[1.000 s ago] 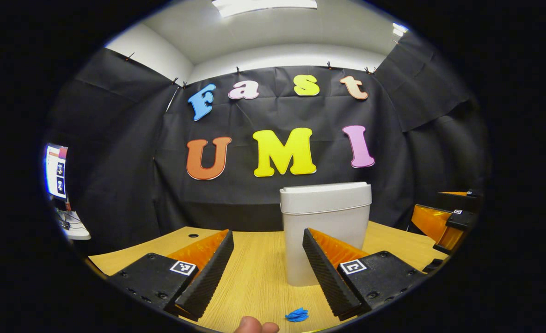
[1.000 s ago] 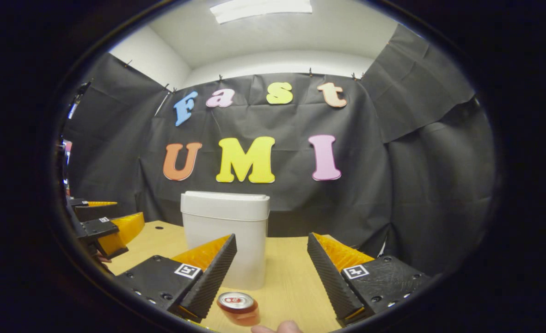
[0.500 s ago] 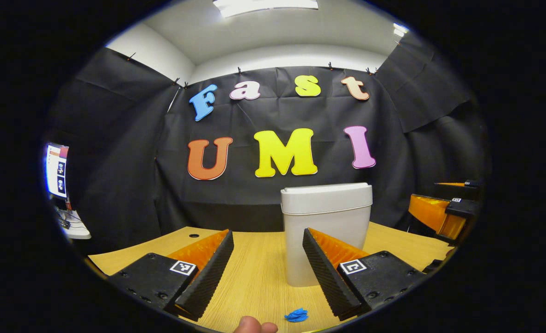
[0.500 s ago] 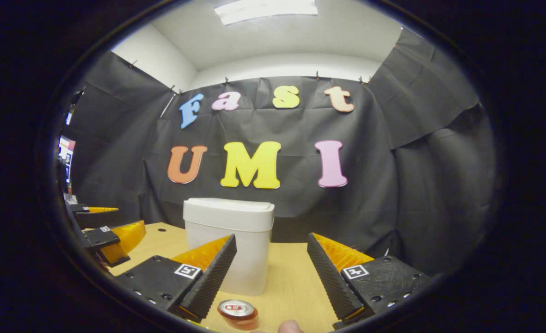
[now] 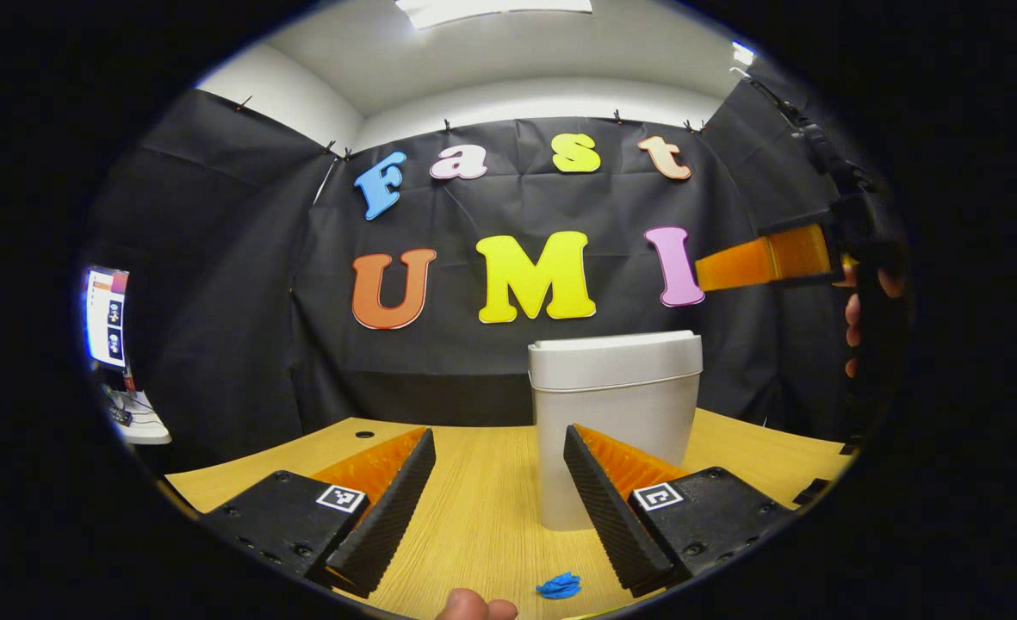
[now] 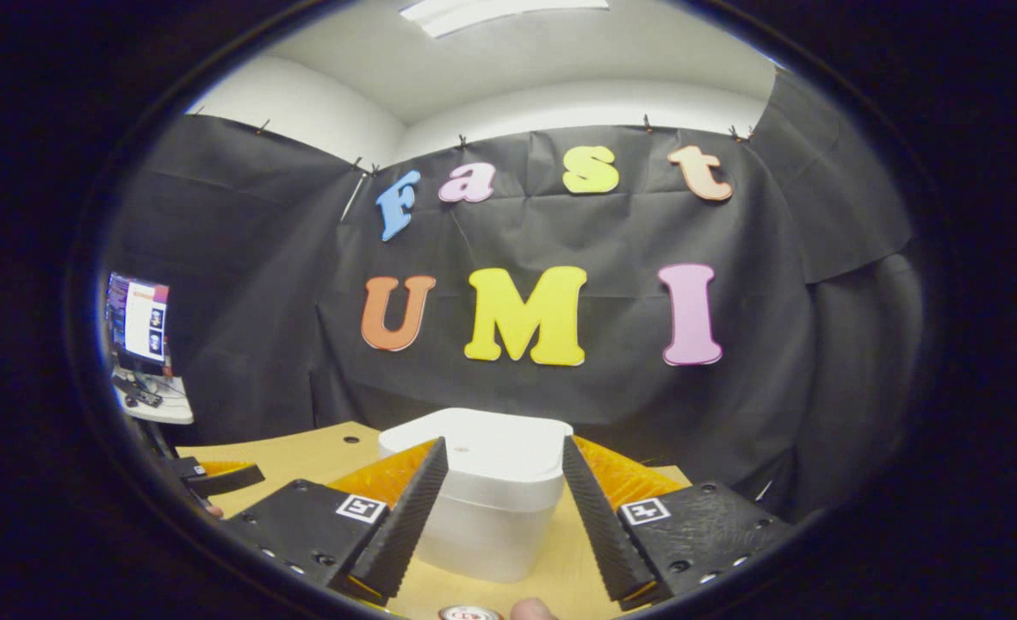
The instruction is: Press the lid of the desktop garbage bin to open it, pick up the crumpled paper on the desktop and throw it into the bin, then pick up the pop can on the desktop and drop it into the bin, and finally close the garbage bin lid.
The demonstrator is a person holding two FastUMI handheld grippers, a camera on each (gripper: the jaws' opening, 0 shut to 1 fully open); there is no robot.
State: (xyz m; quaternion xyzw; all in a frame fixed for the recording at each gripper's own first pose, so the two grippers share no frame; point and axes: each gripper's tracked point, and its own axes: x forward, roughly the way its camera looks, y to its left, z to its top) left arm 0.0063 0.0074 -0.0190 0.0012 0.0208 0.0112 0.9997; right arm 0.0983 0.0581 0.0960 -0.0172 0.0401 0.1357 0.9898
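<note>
Right gripper view: right tool (image 6: 505, 504) has risen since a second ago, now above and just short of bin (image 6: 491, 525), jaws wide, empty, framing closed lid (image 6: 482, 448). Pop can (image 6: 469, 613) at bottom edge on worktop (image 6: 301, 456). Left gripper view: left tool (image 5: 499, 499) unmoved, low, jaws wide, empty; crumpled paper (image 5: 559, 585) on worktop near bin's base. Right tool seen high beside bin. Judgement: lid press comes next; nothing binned yet.
</note>
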